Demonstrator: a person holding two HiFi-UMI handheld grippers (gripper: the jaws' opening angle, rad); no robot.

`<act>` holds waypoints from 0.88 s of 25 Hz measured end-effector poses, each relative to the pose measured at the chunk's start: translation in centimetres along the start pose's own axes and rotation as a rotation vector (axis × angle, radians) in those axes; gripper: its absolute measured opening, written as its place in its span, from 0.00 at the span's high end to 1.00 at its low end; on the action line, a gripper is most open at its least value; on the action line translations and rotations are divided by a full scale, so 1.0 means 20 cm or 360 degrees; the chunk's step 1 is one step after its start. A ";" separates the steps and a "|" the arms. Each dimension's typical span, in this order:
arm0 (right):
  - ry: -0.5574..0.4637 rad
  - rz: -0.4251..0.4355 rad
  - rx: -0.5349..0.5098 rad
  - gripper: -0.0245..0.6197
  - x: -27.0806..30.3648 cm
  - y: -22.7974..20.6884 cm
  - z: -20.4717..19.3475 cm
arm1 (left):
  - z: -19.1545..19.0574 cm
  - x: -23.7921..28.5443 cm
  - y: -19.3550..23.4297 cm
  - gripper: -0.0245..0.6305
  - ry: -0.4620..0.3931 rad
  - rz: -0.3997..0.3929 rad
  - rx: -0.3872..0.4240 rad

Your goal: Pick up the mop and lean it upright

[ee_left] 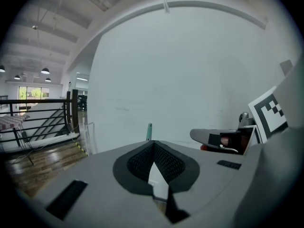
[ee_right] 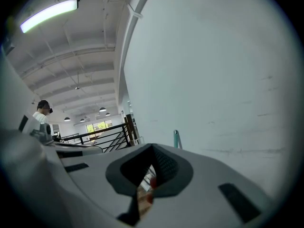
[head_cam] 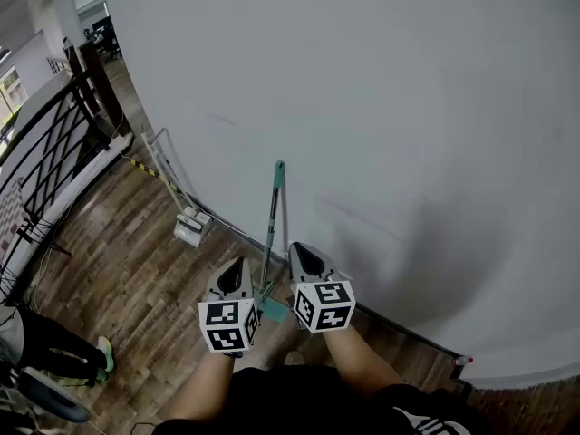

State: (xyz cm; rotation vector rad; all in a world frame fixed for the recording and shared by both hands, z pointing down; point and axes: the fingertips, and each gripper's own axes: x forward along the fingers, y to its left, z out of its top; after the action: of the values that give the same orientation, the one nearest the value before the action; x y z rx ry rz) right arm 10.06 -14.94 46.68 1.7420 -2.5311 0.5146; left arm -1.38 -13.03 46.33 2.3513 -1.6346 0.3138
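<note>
The mop stands upright against the white wall (head_cam: 381, 107). Its teal handle tip (head_cam: 279, 167) is high on the wall, its thin pole (head_cam: 269, 234) runs down, and its teal head (head_cam: 273, 309) rests on the wood floor. My left gripper (head_cam: 238, 268) hangs just left of the pole and my right gripper (head_cam: 302, 254) just right of it; neither touches it. Both are shut with nothing between the jaws. The handle tip (ee_left: 149, 131) shows above the shut left gripper (ee_left: 153, 145) in the left gripper view. The same tip (ee_right: 176, 138) shows above the shut right gripper (ee_right: 152, 150) in the right gripper view.
A white floor tool (head_cam: 192, 228) leans on the wall further left. A black railing (head_cam: 54, 143) borders the floor at far left, with yellow-black tape (head_cam: 145, 167) beyond. A small red-and-white object (head_cam: 464, 361) sits at the baseboard right. Another person's shoe (head_cam: 105, 352) is at lower left.
</note>
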 end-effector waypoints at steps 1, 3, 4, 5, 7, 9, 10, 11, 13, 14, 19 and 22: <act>0.0009 0.0001 0.0002 0.96 0.04 -0.02 0.00 | 0.00 0.03 0.01 0.97 0.0012 0.0008 0.0001; 0.0026 0.0003 0.0006 0.96 0.11 -0.04 -0.01 | -0.01 0.09 0.04 0.97 0.0040 0.0020 0.0003; 0.0035 0.0001 0.0008 0.96 0.15 -0.06 -0.01 | -0.02 0.13 0.06 0.97 0.0051 0.0024 0.0002; 0.0043 -0.0002 0.0013 0.96 0.18 -0.08 -0.02 | -0.03 0.16 0.07 0.97 0.0061 0.0025 0.0001; 0.0062 -0.0013 0.0041 0.96 0.25 -0.11 -0.02 | -0.02 0.22 0.09 0.97 0.0071 0.0017 -0.0002; 0.0078 -0.0034 0.0063 0.96 0.31 -0.14 -0.03 | -0.02 0.28 0.12 0.97 0.0075 -0.0003 -0.0009; 0.0082 -0.0049 0.0063 0.96 0.35 -0.15 -0.03 | -0.02 0.32 0.14 0.97 0.0076 -0.0018 -0.0016; 0.0083 -0.0066 0.0058 0.96 0.38 -0.16 -0.02 | -0.02 0.37 0.16 0.97 0.0077 -0.0038 -0.0024; 0.0077 -0.0112 0.0043 0.96 0.47 -0.19 -0.01 | 0.00 0.47 0.19 0.97 0.0075 -0.0088 -0.0027; 0.0075 -0.0143 0.0035 0.96 0.51 -0.21 0.00 | 0.01 0.52 0.21 0.97 0.0074 -0.0115 -0.0022; 0.0088 -0.0312 0.0017 0.96 0.71 -0.27 0.05 | 0.15 0.71 0.34 0.97 0.0045 -0.0229 -0.0004; 0.0119 -0.0390 0.0039 0.96 0.86 -0.30 0.04 | 0.20 0.81 0.44 0.97 0.0034 -0.0276 -0.0006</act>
State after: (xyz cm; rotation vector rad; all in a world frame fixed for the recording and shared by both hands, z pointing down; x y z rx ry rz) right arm 9.30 -32.64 50.91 1.9649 -2.2289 0.5853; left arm -4.02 -31.67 48.50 2.4568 -1.4082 0.2992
